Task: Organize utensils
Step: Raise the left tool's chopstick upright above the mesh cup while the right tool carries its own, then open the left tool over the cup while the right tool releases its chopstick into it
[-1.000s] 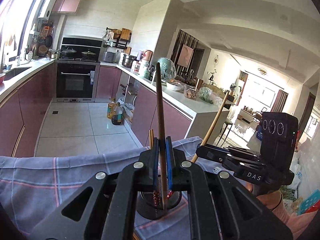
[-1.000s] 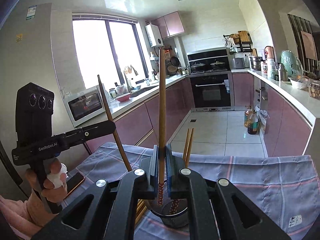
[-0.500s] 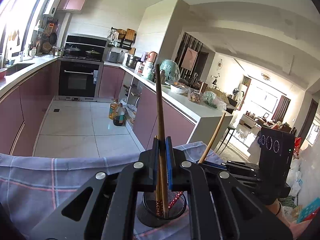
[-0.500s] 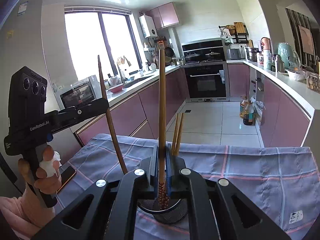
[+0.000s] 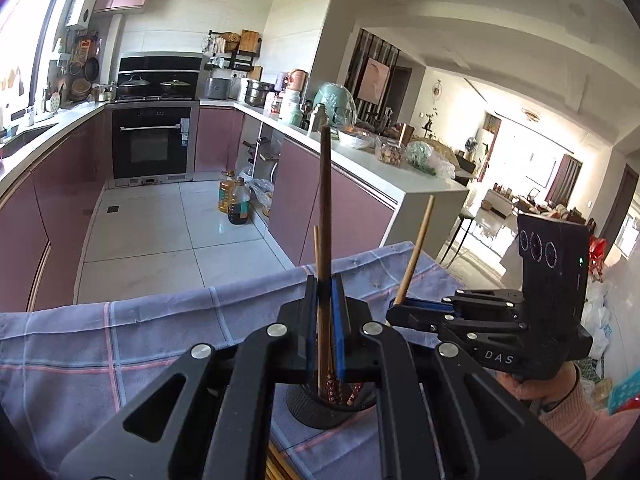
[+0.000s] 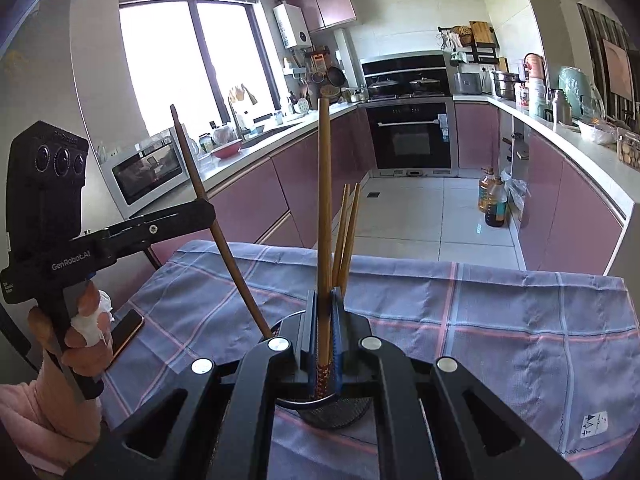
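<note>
My left gripper (image 5: 323,292) is shut on a dark wooden chopstick (image 5: 325,208), held upright with its patterned end inside a black mesh utensil cup (image 5: 316,410). My right gripper (image 6: 323,308) is shut on a lighter wooden chopstick (image 6: 324,200), also upright with its patterned end in the same cup (image 6: 340,414). Two more chopsticks (image 6: 347,236) stand in the cup. Each gripper shows in the other's view: the right one (image 5: 394,312) at the right, the left one (image 6: 208,212) at the left, its chopstick (image 6: 216,224) slanting down into the cup.
The cup stands on a table covered with a purple checked cloth (image 6: 500,320). A phone (image 6: 126,330) lies at the cloth's left edge. More chopsticks (image 5: 276,464) lie on the cloth by the cup. Kitchen counters and an oven (image 6: 412,136) are beyond the table.
Both grippers have lowered their chopsticks toward the cup, and both stay shut. The views shifted slightly, with the cup now closer under the fingers.
</note>
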The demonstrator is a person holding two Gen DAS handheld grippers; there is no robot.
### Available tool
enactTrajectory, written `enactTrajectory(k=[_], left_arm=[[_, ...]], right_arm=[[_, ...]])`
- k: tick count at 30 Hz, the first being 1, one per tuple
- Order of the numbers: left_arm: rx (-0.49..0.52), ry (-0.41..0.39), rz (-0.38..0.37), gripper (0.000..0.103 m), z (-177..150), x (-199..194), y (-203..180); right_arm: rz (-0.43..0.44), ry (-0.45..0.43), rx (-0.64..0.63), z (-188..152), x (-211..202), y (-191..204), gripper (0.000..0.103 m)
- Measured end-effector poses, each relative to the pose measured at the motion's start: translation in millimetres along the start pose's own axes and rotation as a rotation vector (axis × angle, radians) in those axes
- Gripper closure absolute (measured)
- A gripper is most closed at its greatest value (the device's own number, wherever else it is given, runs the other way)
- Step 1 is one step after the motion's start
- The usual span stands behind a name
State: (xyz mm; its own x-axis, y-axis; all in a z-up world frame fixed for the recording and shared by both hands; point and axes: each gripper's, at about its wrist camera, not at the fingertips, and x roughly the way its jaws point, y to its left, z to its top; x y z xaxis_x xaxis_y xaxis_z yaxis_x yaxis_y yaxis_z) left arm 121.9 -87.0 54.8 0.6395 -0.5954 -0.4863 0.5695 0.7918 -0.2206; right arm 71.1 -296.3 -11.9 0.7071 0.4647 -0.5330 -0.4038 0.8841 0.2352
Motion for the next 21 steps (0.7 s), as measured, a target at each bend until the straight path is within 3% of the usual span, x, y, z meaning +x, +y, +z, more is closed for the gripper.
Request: enactTrajectory(k=[6,10,14,21], left_arm=[[0.026,0.167,-0.006,0.096,-11.0,36.6,-0.5],[0.009,0.206,0.006,0.094,-16.1,54.4,3.1],[0.009,0.181,0.026,0.083,-17.0,52.2,2.5],[0.006,0.053,0.117,0.072,-29.3,10.1,6.4]], right_arm=[[0.004,0.071,0.028,-1.4,21.2,-6.0,0.096],[-0.008,0.074,0.056,-0.5,30.2,-9.5,0.096],[-0.005,0.050,0.070,-0.4,29.3,-9.7,0.089],[0.009,-0.022,0.047,-6.5,6.1,2.6,0.079]])
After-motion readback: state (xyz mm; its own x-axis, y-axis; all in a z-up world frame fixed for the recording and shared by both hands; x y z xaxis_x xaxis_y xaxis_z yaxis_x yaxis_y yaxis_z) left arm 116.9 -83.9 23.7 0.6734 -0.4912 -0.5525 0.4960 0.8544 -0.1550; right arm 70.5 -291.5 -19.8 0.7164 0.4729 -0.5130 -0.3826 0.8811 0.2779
